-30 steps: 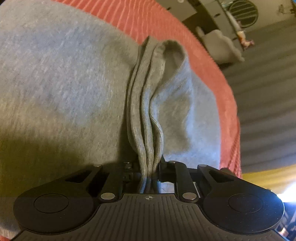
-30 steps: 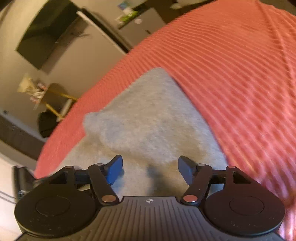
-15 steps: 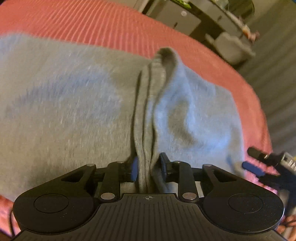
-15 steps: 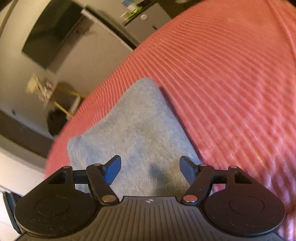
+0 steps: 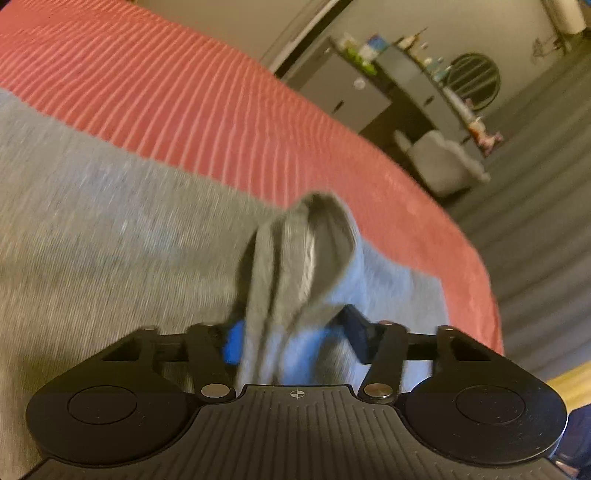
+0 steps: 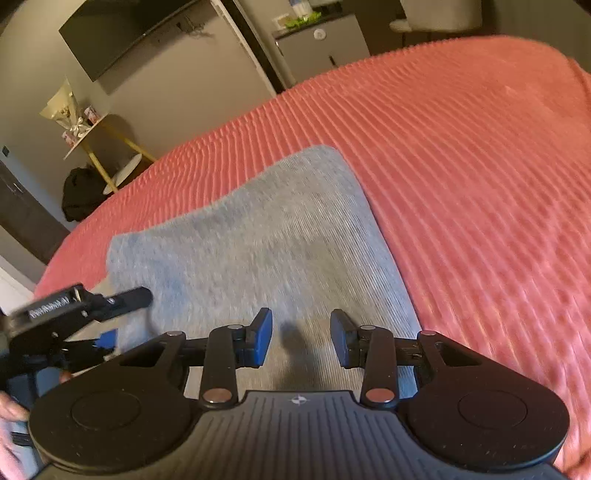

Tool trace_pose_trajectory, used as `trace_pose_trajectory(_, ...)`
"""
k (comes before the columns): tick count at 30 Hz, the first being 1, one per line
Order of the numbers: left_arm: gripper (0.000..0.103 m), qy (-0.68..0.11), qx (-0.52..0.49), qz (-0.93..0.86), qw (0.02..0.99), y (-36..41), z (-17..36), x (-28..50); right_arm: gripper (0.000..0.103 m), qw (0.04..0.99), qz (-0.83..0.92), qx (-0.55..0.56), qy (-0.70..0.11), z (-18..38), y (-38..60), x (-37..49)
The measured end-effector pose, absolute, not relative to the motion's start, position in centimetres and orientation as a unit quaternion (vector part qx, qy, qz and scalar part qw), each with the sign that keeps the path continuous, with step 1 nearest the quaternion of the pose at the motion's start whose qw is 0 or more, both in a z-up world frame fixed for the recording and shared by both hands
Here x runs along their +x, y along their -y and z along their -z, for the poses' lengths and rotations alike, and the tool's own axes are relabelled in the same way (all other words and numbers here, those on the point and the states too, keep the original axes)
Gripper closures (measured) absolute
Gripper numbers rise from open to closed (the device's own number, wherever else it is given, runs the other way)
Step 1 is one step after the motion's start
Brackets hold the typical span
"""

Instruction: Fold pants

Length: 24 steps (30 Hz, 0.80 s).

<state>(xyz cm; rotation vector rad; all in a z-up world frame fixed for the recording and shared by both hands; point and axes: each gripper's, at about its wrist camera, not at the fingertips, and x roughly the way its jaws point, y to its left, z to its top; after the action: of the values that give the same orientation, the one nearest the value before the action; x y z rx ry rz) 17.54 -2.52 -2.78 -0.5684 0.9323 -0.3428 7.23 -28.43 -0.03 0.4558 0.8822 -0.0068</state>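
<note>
Pants: grey, lying folded on the red bedspread, one bunched hem standing between the parted jaws of the left gripper, apparently released to settle; right gripper wide, empty, poised over the cloth.

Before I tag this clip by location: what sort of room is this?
Probably a bedroom or hotel-style room: the grey pants lie on a wide bed with a ribbed coral bedspread, a wall-mounted TV hangs opposite, and a small fridge-like cabinet stands beyond.
</note>
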Motion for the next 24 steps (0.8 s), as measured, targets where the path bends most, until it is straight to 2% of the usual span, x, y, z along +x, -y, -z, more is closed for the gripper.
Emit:
trace_pose_trajectory(1, 0.067, -0.436, -0.264, 0.167, 0.844, 2.2, 2.9, 17.4, 0.068, 0.888, 0.008, 0.201, -0.413, 0.1, 27.9, 7.6)
trace_pose_trajectory(4, 0.073, -0.423, -0.261, 0.178, 0.849, 1.6, 3.4, 17.1, 0.068, 0.918, 0.014, 0.131, -0.373, 0.0, 25.7, 8.4)
trace_pose_trajectory(6, 0.072, -0.416, -0.256, 0.182, 0.853, 1.7, 3.4, 16.9, 0.067, 0.923, 0.012, 0.097, -0.371, 0.6, 24.5, 9.5)
trace_pose_trajectory(10, 0.058, -0.417, -0.242, 0.174, 0.859, 1.2, 3.8, 16.6, 0.066, 0.929, 0.015, 0.072, -0.363, 1.3, 24.0, 10.1)
trace_pose_trajectory(12, 0.061, -0.415, -0.249, 0.174, 0.858, 0.9, 4.4, 16.7, 0.065, 0.928, 0.011, 0.075, -0.364, 1.7, 24.3, 10.2)
trace_pose_trajectory(14, 0.069, -0.412, -0.258, 0.176, 0.856, 0.7, 4.5, 16.8, 0.065, 0.929, 0.008, 0.078, -0.361, 1.9, 24.4, 10.0)
trace_pose_trajectory(16, 0.079, -0.412, -0.268, 0.176, 0.853, 0.4, 4.4, 16.6, 0.058, 0.93, 0.003, 0.076, -0.359, 1.9, 24.3, 10.0)
trace_pose_trajectory(24, 0.082, -0.391, -0.238, 0.181, 0.871, -1.5, 0.2, 15.0, 0.057, 0.931, -0.022, 0.105, -0.348, 0.7, 24.7, 8.5)
